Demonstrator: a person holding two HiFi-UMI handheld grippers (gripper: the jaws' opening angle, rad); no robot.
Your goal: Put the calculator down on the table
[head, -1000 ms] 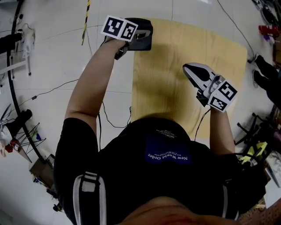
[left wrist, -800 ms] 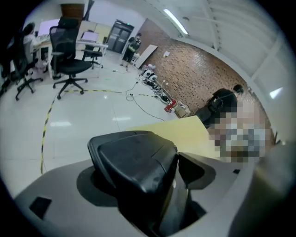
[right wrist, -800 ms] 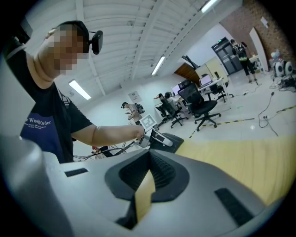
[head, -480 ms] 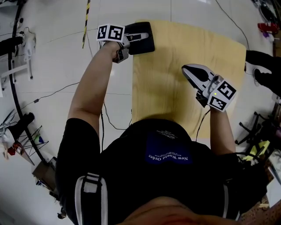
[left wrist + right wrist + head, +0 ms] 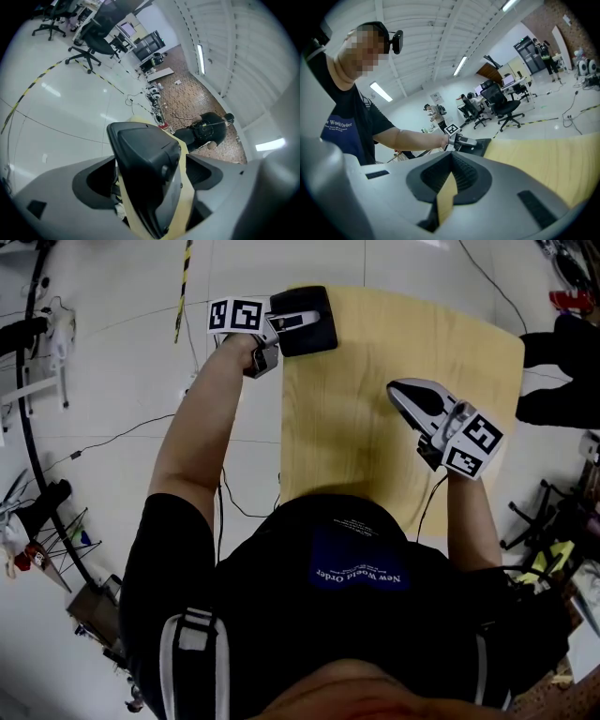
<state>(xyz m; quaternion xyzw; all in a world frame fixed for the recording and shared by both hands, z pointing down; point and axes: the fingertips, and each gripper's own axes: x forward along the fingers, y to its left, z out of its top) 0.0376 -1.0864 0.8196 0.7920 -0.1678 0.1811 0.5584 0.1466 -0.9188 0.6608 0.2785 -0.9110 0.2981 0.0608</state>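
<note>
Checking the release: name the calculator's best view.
Left gripper view: the calculator fills it, close, between jaws that have just been opening. Head view shows it small at the table corner; right gripper view, a distant sliver.

Yellow-and-black striped tape (image 5: 185, 277) crosses the pale floor (image 5: 112, 362) at the upper left of the head view, with a thin cable (image 5: 122, 434) below it. In the left gripper view, black office chairs (image 5: 91, 37) stand at the upper left and a person in dark clothes (image 5: 208, 130) is at centre right.

One calculator (image 5: 319, 334), one table (image 5: 403, 343), two grippers: left gripper (image 5: 292, 322), right gripper (image 5: 403, 395).
</note>
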